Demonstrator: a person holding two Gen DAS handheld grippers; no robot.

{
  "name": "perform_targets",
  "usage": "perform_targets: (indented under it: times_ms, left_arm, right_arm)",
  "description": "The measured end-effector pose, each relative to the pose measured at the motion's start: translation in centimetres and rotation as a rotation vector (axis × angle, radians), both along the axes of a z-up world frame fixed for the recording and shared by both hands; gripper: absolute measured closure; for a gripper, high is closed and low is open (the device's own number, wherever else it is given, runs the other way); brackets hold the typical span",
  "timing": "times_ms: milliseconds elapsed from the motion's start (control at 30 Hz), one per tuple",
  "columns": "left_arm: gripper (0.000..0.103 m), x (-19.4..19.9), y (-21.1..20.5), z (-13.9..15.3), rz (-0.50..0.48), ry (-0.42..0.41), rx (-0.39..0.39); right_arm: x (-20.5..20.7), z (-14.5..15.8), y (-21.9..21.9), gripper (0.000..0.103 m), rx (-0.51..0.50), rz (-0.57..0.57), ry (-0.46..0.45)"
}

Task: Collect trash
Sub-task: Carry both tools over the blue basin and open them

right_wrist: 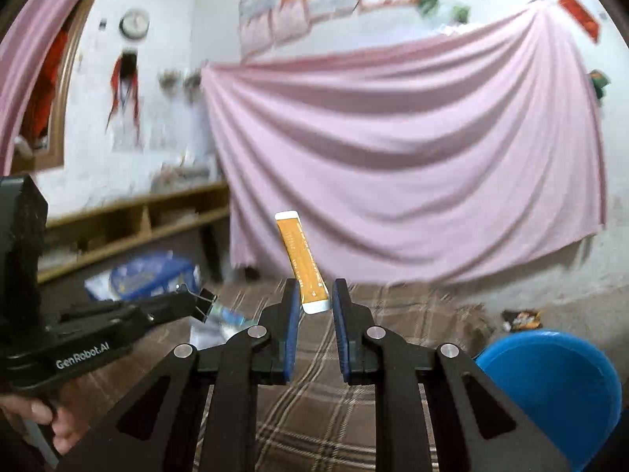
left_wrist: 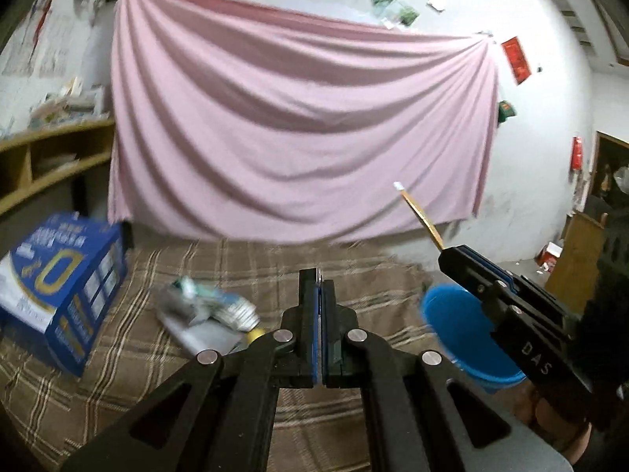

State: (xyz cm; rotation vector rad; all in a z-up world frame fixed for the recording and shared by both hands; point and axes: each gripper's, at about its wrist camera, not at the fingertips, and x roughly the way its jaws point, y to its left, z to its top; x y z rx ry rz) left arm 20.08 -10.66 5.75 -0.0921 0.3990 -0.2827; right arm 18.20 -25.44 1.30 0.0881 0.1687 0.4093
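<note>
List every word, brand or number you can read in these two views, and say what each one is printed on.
"GenRobot.AI" – on the side of the left gripper, seen in the right wrist view.
"DAS" – on the body of the right gripper, seen in the left wrist view.
Blue box: large print, too blurred to read.
Orange sachet in the right gripper: small print, unreadable.
Red paper and wall sheets: unreadable.

Pink sheet point(left_wrist: 298, 126) on wall, wooden shelf point(left_wrist: 51, 157), plaid blanket point(left_wrist: 334, 275).

Both black grippers have blue-padded fingers point(right_wrist: 291, 326), silver rivets, white "GenRobot.AI" lettering.
</note>
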Motion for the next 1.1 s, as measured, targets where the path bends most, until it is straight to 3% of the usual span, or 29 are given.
perform_targets:
  times_ms: [167,333,600,1100]
  left_arm:
    - [0.103,-0.9,-3.8,2.2,-0.060,-0.117,0.043]
    - [0.103,-1.5,-7.9,2.9,-0.133,-0.176,0.077]
    - [0.103,-1.3,-13.8,2.5,-0.228,-0.183,0.111]
    - [0.103,0.5,-20.6,0.8,-0.343,-0.114,0.130]
  right_arm:
    - [-2.0,0.5,-2.6,0.088,0.000,-0.114,-0.108]
    - [-2.8,-0.2,-5.8,0.088,0.019,-0.228,-0.136]
    - [-4.7,-0.3,-10.8,0.088,0.048,-0.359,-0.163]
    - [-5.2,-1.9,-16.9,0.088,0.086,-0.486,-0.092]
